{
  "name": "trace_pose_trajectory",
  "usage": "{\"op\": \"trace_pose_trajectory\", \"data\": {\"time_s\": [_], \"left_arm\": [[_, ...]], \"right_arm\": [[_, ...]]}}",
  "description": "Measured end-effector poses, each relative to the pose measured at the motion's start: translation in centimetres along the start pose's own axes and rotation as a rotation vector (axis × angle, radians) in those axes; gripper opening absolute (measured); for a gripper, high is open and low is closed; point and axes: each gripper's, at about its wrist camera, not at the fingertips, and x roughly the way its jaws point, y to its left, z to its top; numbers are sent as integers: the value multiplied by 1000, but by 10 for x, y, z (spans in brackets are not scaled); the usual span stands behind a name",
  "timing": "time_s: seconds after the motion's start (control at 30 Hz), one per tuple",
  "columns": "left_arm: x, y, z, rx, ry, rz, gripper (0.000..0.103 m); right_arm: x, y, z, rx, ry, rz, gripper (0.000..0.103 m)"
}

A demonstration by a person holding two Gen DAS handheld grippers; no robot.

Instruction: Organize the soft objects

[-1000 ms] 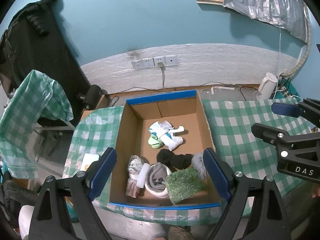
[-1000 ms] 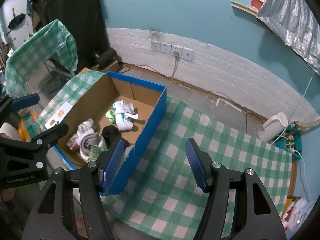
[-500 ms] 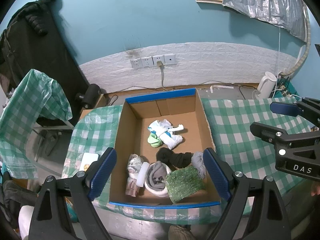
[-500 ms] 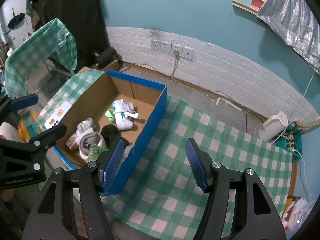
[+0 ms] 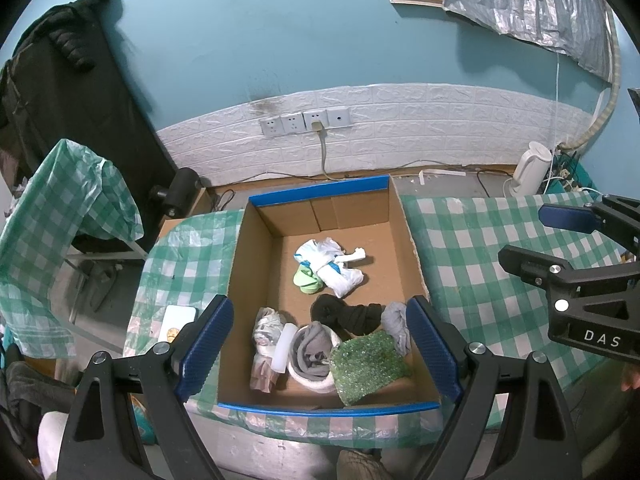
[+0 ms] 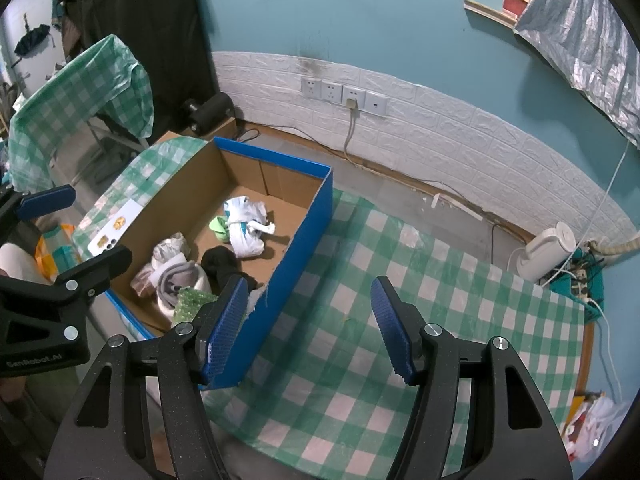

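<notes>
Two grippers hover with jaws apart and empty: the left gripper (image 5: 320, 354) above the cardboard box (image 5: 414, 248), the right gripper (image 6: 308, 328) over the checked bench (image 6: 420, 300). Inside the box lie a black sock (image 5: 344, 314), a green pad (image 5: 370, 362) and a white bag (image 5: 332, 266), crowded together, so a reach may snag two.

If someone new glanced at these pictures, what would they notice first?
Probably the blue-edged cardboard box on the green checked tablecloth, with soft things piled at its near end: a sparkly green pad and a black bundle. Both pairs of tongs, left and right, hang open and empty.
</notes>
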Motion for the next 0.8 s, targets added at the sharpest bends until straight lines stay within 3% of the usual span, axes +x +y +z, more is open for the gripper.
{"op": "trace_pose_trajectory", "data": {"time_s": [0.8], "left_arm": [[0,-1,-1,2,2,-2,89]], "right_arm": [[0,-1,-1,-2,2,2,64]]}}
